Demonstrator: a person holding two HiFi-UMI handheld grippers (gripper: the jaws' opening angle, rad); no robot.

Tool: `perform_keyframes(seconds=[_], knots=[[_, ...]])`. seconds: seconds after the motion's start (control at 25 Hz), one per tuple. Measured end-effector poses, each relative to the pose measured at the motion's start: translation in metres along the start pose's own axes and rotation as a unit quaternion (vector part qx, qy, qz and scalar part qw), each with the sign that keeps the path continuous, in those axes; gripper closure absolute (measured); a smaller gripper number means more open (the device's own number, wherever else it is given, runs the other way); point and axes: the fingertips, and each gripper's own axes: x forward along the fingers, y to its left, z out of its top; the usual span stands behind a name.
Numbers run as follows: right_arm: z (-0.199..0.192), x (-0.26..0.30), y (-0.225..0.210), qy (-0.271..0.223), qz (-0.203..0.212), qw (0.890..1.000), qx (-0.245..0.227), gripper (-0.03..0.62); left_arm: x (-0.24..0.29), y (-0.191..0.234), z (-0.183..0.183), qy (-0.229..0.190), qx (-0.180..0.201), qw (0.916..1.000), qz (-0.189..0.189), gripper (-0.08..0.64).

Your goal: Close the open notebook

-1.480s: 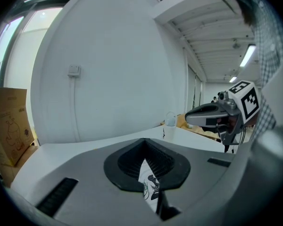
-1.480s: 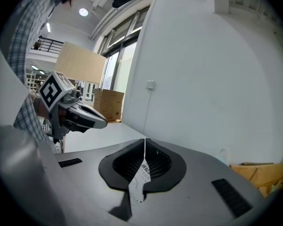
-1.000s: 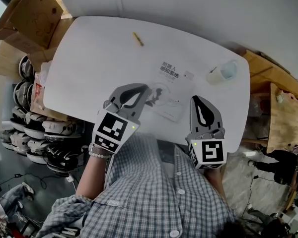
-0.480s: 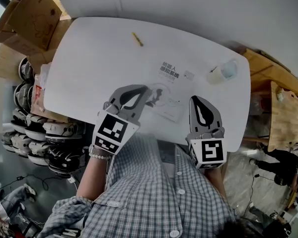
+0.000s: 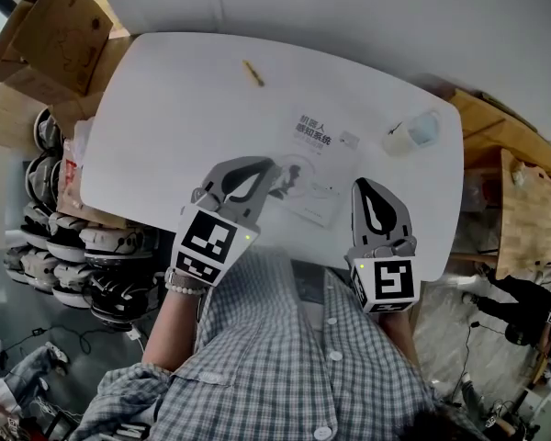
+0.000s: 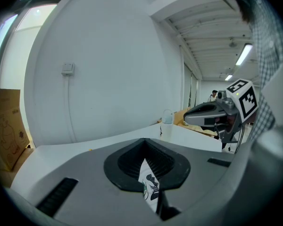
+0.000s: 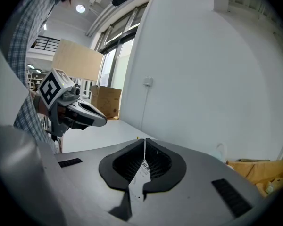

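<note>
**Both grippers shut at the notebook, left one nearer**

- Notebook [image 5: 314, 154]: flat on the white table [image 5: 184, 127], near the middle of its near edge, printed face up. Long axis runs roughly from near edge to far edge. Cannot tell from above whether a leaf is still turned out.
- Left gripper [image 5: 272, 164]: jaws together, nothing seen clamped. Tips sit at the notebook's left edge, by the drawn figure; that figure shows through the slot between the jaws in the left gripper view.
- Right gripper [image 5: 361, 183]: jaws together, empty. Tips just beside the notebook's near right corner, with small print visible through its slot.
- Judgement: the notebook lies between the two, so a fold would go across the long axis, left side first.
- Further out: clear cup [image 5: 413, 134] near the right edge, yellow stick [image 5: 253, 72] toward the far edge.
</note>
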Motion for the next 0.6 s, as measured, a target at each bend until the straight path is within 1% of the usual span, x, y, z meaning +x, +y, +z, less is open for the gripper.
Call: perform_keyframes(seconds=[0.6], knots=[[-0.0002,0.0017,0.0029,0.004,0.002,1.000,-0.003,0.569,-0.0002,0.0016,-0.0011,0.001,-0.002,1.0000,-0.001,0.552]])
